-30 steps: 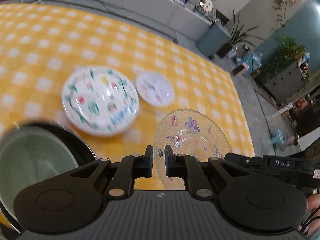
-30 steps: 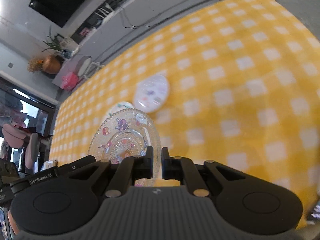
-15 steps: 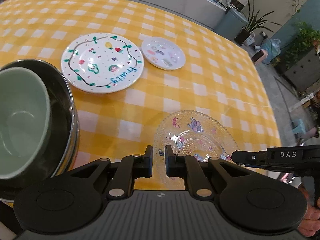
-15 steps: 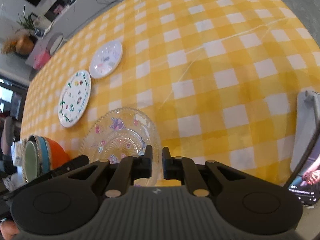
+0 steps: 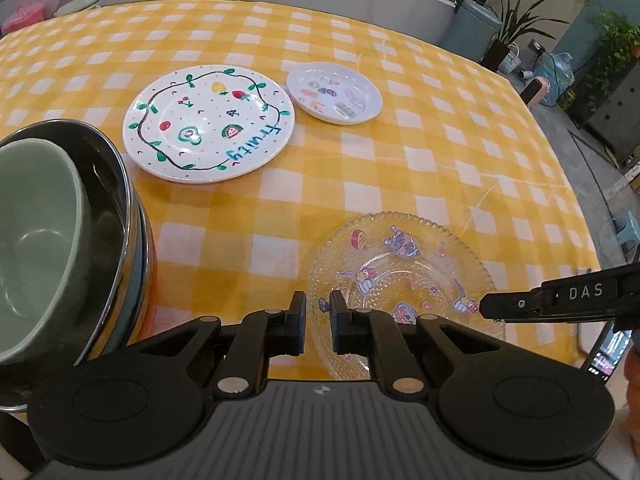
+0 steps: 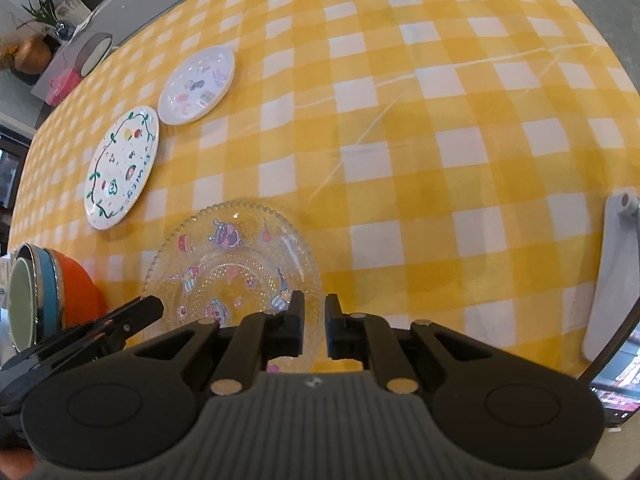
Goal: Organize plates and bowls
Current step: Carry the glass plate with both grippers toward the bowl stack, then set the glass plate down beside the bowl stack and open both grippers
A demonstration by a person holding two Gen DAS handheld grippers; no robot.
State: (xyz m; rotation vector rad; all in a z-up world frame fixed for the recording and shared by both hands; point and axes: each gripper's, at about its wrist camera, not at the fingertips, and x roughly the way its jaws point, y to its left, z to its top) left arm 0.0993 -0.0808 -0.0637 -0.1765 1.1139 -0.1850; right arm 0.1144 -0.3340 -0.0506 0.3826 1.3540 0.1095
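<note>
A clear glass plate (image 5: 404,276) with cartoon stickers lies on the yellow checked tablecloth (image 5: 460,148), just ahead of both grippers; it also shows in the right wrist view (image 6: 232,264). My left gripper (image 5: 318,320) is nearly shut and empty over its near left rim. My right gripper (image 6: 314,324) is nearly shut and empty over its near right rim. A white "fruity" plate (image 5: 208,122) and a small white plate (image 5: 334,92) lie farther back. A stack of bowls (image 5: 52,232), green one on top, stands at the left; the right wrist view shows the stack (image 6: 48,300) too.
A phone on a white stand (image 6: 612,280) is at the table's right edge. The table edge drops off to the floor at the right. A counter, a bin and plants stand beyond the table.
Both grippers have pulled back and risen, so the views widened and steadied. The bowl stack and the phone stand came into view. Jaws stayed narrow.
</note>
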